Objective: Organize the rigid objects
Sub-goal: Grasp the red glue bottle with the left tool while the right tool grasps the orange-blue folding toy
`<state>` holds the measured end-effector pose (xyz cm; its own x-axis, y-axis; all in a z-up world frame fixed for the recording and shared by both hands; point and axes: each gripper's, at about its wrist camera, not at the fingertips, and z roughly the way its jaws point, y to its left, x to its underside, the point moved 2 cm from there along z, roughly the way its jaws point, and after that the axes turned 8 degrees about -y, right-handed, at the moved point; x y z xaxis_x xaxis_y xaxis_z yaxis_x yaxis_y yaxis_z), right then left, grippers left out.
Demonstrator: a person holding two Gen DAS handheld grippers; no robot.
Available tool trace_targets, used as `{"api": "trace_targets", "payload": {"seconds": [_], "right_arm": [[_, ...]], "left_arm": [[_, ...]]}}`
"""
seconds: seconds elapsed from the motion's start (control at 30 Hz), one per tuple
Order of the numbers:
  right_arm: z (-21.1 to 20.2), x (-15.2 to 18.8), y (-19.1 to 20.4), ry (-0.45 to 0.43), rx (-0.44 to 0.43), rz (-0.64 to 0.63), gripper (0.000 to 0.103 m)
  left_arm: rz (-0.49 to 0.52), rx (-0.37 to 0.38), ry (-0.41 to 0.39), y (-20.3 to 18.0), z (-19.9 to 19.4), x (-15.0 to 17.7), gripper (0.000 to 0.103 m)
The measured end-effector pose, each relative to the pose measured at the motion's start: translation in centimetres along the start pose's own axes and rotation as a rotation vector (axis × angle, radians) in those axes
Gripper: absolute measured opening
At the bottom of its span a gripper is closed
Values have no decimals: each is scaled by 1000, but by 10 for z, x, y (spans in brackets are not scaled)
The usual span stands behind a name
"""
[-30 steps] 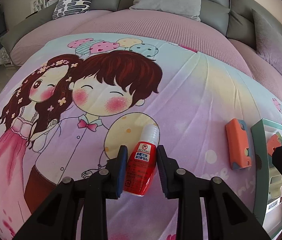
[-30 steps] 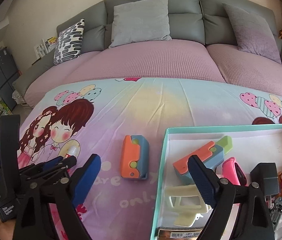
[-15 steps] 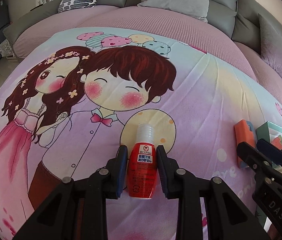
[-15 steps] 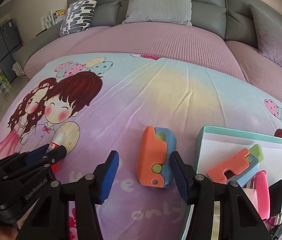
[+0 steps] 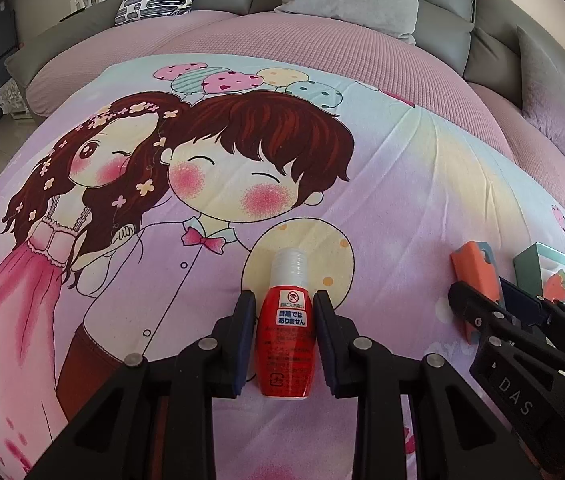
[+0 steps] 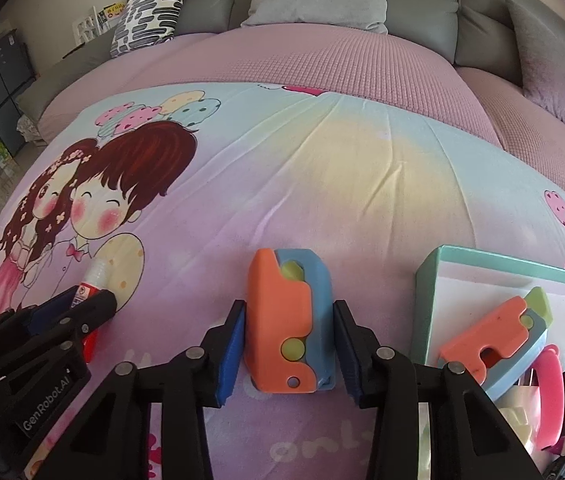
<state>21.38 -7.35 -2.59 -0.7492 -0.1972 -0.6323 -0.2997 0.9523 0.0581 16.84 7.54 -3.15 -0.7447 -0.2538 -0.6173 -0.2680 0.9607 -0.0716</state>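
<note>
Two grippers work over the cartoon bedsheet (image 6: 322, 168), and the right gripper (image 6: 288, 340) now sits lower and nearer its target than a second ago; its jaws have just been closing and now bracket the orange-and-blue toy (image 6: 288, 320) at lower centre, pads against its sides. At lower right the teal box (image 6: 482, 258) holds other toys. In the left wrist view the left gripper (image 5: 282, 340) stays clamped on the red bottle (image 5: 286, 340), lower centre

A bottle (image 5: 286, 340) is lying on the blanket (image 6: 322, 184); right of it a toy (image 6: 288, 320), then the box (image 6: 434, 276) holding more toys.
</note>
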Motion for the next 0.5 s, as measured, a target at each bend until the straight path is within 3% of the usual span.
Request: {"api": "trace_targets", "payload": {"seconds": [0.23,0.5], "right_arm": [[-2,2,1,-6,-4,18,45],[-20,6,-6,-33,-29,81,45]], "left_arm": [[29,-32,-11,-6,3,0,31],[-43,-11,-51,3,-7,-5,29]]}}
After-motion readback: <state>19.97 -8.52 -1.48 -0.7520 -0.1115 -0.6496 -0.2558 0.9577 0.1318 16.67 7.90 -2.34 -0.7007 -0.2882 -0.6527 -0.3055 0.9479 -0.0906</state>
